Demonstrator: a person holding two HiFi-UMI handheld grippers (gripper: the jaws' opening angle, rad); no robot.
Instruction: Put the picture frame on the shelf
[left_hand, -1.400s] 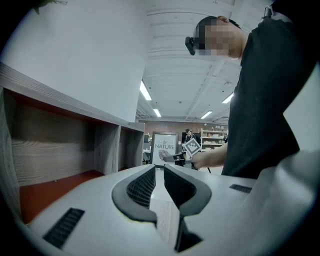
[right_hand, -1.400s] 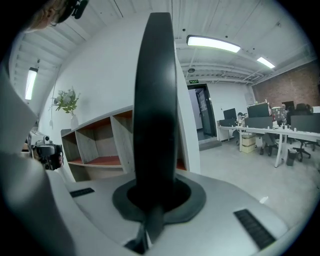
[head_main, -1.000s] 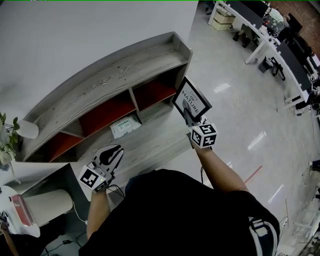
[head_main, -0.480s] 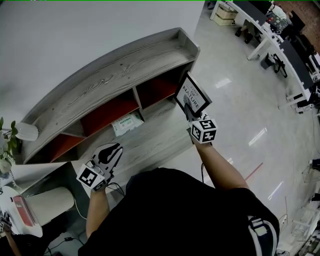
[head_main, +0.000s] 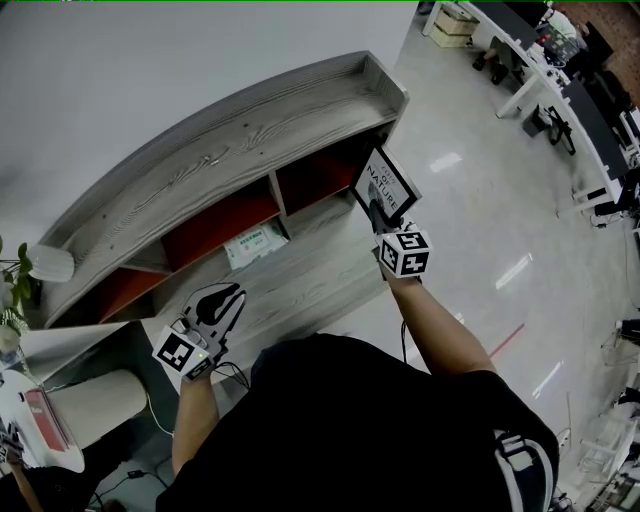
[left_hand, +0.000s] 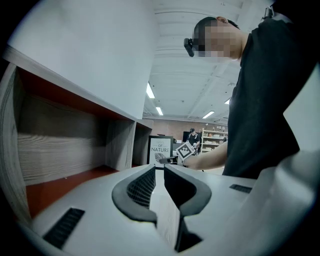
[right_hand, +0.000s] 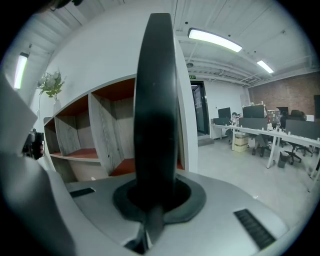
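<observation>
- Our right gripper (head_main: 379, 216) clamps the picture frame (head_main: 386, 186); we may knock it on the shelf (head_main: 220, 160) end wall, twisting it loose.
- Left gripper (head_main: 231, 297): jaws slightly apart, empty.

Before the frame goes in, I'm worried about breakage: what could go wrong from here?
1. The right gripper is shut on just one edge of the picture frame, so the frame may pivot or slip onto the hard floor.
2. It hangs close by the right end of the shelf; a corner could knock that end on the way in.
</observation>
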